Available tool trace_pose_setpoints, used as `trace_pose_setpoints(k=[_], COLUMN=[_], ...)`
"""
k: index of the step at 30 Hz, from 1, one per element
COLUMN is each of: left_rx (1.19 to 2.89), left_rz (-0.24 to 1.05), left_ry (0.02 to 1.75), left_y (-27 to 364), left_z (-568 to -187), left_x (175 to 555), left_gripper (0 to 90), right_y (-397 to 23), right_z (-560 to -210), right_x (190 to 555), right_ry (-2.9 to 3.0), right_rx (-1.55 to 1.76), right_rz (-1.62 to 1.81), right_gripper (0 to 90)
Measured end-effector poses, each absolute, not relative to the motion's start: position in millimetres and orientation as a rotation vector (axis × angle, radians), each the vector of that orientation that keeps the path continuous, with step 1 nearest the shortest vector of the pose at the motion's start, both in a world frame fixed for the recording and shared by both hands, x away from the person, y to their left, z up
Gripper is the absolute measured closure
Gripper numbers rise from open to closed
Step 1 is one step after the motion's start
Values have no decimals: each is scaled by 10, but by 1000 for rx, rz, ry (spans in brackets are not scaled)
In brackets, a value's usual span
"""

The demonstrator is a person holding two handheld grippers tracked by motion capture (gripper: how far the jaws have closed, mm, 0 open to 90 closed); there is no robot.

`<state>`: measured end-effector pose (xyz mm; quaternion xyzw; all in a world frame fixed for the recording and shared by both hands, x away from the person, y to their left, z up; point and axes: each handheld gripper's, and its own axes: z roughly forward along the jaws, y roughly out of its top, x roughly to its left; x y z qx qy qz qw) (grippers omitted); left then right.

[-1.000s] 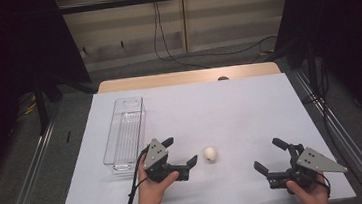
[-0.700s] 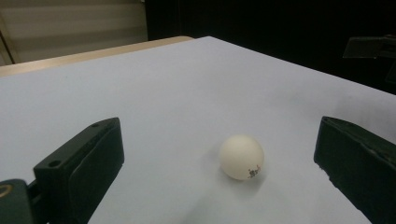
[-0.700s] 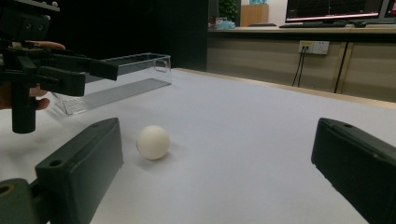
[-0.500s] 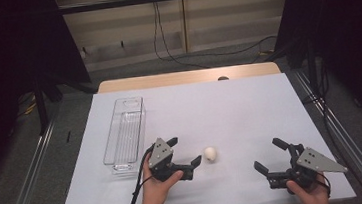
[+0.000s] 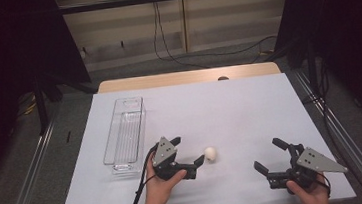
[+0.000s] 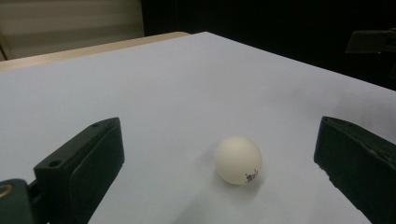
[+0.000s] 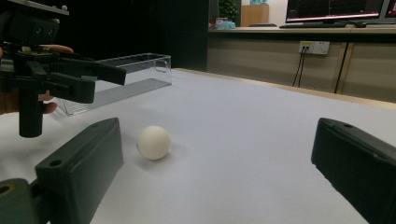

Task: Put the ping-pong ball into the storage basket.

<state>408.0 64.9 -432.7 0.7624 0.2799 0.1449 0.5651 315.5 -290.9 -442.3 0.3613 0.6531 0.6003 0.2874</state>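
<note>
Now: left gripper point(image 5: 190, 154) spread, 1 white ball point(image 5: 210, 153) just ahead between its jaws, near bench front edge. Advance until centred, close gently; it rolls. Right gripper point(image 5: 272, 157) spread, idle.

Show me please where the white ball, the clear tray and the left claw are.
white ball point(image 6: 238, 159), left gripper view, middle of its front.
clear tray point(image 5: 118, 167), high view, near end wall.
left claw point(image 5: 189, 151), high view, between its fingertips.

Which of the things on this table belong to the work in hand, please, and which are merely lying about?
In the job:
- white ball, between the open fingers
- left gripper, reaching for it
- clear tray, a likely destination

Lying about:
- right gripper, open and apart from the ball
- cables on the floor beyond
</note>
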Motion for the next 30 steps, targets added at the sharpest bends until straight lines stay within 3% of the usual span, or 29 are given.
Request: trace_pose_setpoints(k=[30], left_rx=[1808], left_rz=[317], left_ry=[659], left_y=[462], left_z=[-4386], left_x=[4126], left_gripper=[18], right_y=[-2913], right_z=[-4420], right_x=[3156], right_ry=[1746], right_rx=[966], right_rz=[1608], right_gripper=[18])
